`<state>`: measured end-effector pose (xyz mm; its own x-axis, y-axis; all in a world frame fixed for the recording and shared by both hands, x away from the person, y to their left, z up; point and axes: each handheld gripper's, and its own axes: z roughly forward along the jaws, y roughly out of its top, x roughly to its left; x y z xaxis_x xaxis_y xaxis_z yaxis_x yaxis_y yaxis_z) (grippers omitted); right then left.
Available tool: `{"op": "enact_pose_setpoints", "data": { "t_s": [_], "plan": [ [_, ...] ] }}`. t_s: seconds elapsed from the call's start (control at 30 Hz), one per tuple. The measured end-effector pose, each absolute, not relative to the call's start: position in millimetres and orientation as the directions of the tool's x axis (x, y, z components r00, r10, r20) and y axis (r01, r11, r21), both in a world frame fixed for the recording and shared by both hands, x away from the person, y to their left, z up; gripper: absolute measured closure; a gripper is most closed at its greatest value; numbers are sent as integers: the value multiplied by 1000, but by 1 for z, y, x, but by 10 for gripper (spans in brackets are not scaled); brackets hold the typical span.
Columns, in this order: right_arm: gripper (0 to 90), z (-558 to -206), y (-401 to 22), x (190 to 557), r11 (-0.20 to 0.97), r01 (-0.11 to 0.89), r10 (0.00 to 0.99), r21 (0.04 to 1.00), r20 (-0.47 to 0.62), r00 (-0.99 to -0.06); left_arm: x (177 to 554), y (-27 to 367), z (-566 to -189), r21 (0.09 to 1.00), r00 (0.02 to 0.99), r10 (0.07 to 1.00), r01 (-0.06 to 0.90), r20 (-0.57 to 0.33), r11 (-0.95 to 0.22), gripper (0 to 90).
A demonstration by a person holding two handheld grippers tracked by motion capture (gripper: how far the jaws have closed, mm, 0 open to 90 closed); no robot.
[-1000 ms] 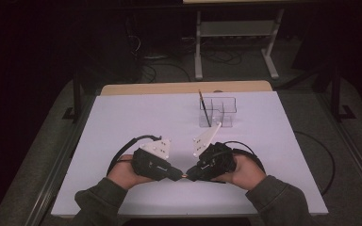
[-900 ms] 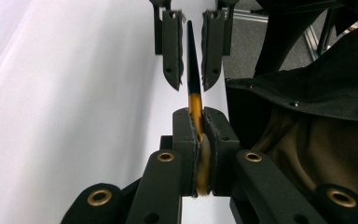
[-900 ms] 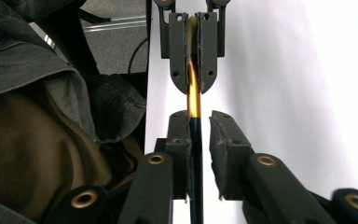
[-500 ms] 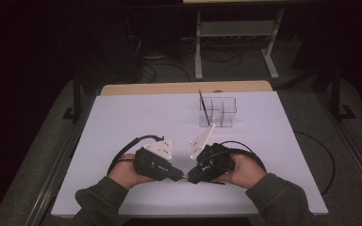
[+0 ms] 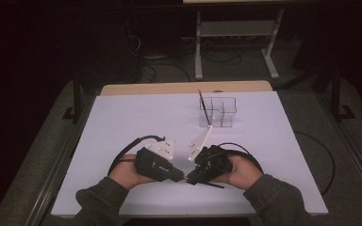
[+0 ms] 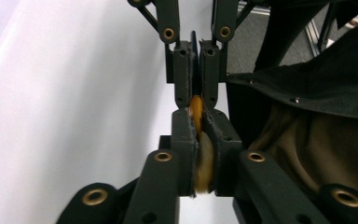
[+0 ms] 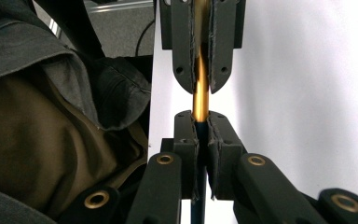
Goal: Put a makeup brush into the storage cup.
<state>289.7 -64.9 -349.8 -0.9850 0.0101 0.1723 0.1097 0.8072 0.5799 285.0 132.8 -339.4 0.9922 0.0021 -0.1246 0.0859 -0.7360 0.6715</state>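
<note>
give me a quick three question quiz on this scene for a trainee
1. True or false: the clear organizer stands empty.
2. Which part of the paintbrush sits between the jaws of the left gripper? A: the dark handle. B: the bristles. C: no part of it.
3. What does the right gripper clamp?

Key
1. False: a second brush stands upright in it.
2. B: the tan bristles lie between the pads, with the gold ferrule just beyond; these jaws have just been opening a little.
3. The paintbrush's dark handle, just short of the ferrule; its jaws are shut on it.
</note>
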Motion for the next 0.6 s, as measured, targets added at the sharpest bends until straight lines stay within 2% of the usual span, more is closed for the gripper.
{"op": "enact_pose_setpoints", "data": {
  "t_s": [0.2, 0.6],
  "plan": [
    [827, -354, -72, 291, 800, 127, 21, 587, 184, -983, 286, 139, -337, 686, 992, 35, 108, -119, -719, 698],
    [828, -358, -111, 301, 770, 215, 124, 600, 190, -974, 284, 165, -342, 706, 985, 125, 175, -122, -686, 646]
  ]
}}
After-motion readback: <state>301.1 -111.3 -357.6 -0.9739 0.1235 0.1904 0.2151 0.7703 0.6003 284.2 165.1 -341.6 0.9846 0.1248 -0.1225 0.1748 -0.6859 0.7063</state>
